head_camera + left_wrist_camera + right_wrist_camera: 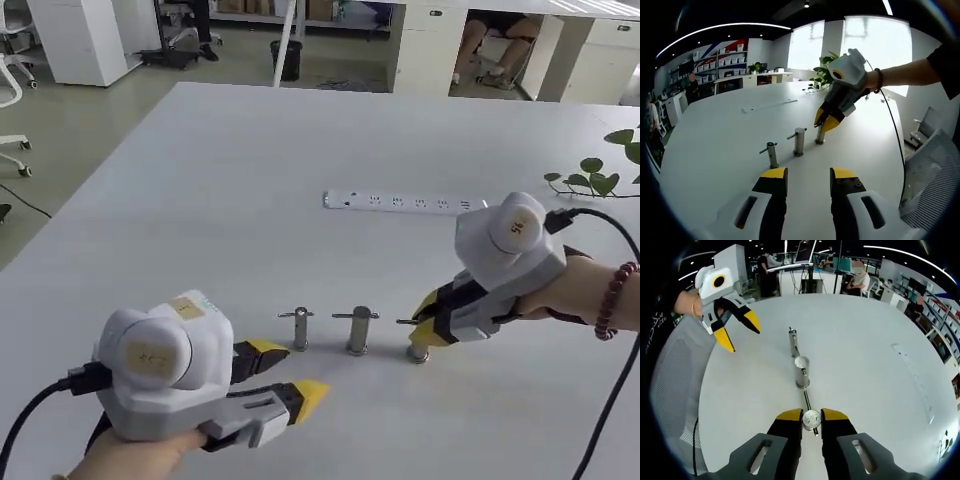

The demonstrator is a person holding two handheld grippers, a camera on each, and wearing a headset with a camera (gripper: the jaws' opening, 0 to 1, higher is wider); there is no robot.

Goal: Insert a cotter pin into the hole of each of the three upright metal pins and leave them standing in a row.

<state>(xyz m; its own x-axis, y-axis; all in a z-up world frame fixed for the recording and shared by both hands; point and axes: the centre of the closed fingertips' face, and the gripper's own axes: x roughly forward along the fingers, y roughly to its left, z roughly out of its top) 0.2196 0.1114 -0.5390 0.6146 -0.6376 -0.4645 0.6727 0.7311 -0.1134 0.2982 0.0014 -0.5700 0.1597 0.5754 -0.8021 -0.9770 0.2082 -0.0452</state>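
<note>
On the bench (200, 200): three metal pins stand in a row. The left pin (300, 328) and middle pin (357, 330) have seated cotter pins (297, 314) through their tops. The third pin (418, 352) sits under the right gripper (428, 325).
Right gripper: angled down onto the third pin from the far side of the row. Its fingers (790, 416) are narrowed to a slim gap either side of the pin's head, and the last cotter pin (807, 399) lies across just beneath. Whether they pinch it cannot be told.
Left gripper (290, 370): held low and level near the left pin, fingers wide apart, empty.
Risk: a sideways shove while seating the last cotter pin could tip the third pin into the middle pin. Letting go too soon could let the cotter pin slip out of the hole.
Stage: by the look of it, the final insertion of three.
</note>
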